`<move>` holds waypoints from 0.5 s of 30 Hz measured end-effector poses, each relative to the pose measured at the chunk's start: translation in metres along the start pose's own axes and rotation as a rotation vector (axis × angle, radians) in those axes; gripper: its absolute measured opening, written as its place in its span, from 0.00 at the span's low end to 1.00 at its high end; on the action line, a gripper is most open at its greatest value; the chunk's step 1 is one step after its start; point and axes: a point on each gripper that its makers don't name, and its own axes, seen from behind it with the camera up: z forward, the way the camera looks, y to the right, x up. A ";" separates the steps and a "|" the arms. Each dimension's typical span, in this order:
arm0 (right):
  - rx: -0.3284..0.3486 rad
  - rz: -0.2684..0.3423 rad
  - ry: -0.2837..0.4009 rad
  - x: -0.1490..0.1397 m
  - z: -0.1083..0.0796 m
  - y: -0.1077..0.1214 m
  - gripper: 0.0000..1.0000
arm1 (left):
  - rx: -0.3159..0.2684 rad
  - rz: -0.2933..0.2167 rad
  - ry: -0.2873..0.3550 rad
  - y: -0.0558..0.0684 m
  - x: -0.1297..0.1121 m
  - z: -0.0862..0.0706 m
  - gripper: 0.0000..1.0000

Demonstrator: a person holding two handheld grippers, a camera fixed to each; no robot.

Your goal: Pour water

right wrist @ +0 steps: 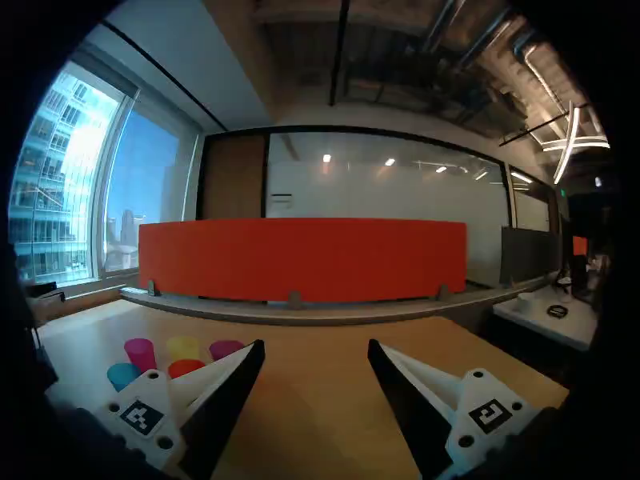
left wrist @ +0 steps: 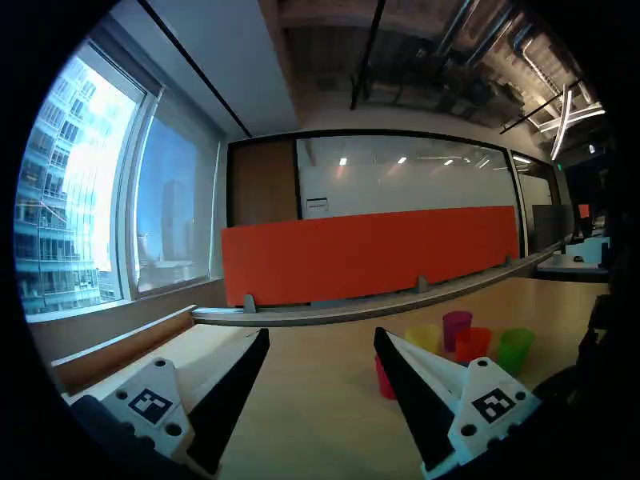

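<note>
1. counter (left wrist: 320, 416): pale wood, wide and mostly bare ahead of both my tools. its far edge is closed off by a grey rail (left wrist: 360, 308) and an orange divider (left wrist: 368, 256), with a window (left wrist: 72, 216) off to the left. in the right gripper view the counter's right edge drops away, and a white desk (right wrist: 552, 312) stands beyond it.
2. left tongs (left wrist: 320, 332): spread wide, nothing between the fingers, hovering low over the wood.
3. right tongs (right wrist: 314, 344): likewise spread and empty, aimed at the divider.
4. cups (left wrist: 472, 342): a tight cluster of coloured plastic ones, upright on the counter, mouths up, long axis vertical. in the left gripper view they lie ahead and to the right of the left tongs. in the right gripper view they lie ahead and to the left of the right tongs. so i judge the cluster stands between my two tools.
5. red cup (left wrist: 384, 378): the one nearest the left tongs, partly hidden behind the right-hand finger. i cannot tell whether it is touching or just beside. i judge the left side is the nearer one.
6. water: i cannot tell whether any cup holds some.
7. next move, as i judge it: either tool must swing inward to close on a cup. the near and middle counter is open. the cups crowd each other, so a spread finger could knock a neighbour.
</note>
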 end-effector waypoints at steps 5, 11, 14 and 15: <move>-0.006 0.009 -0.008 -0.004 0.002 0.002 1.00 | 0.016 -0.002 -0.003 -0.005 -0.016 0.001 0.97; -0.017 0.016 -0.024 -0.012 0.003 0.004 1.00 | 0.012 -0.033 -0.017 -0.008 -0.032 0.005 0.97; -0.016 0.016 -0.030 -0.016 0.003 0.003 1.00 | 0.010 -0.041 -0.021 -0.010 -0.040 0.007 0.97; -0.015 0.015 -0.032 -0.017 0.003 0.003 1.00 | 0.011 -0.042 -0.023 -0.011 -0.042 0.007 0.97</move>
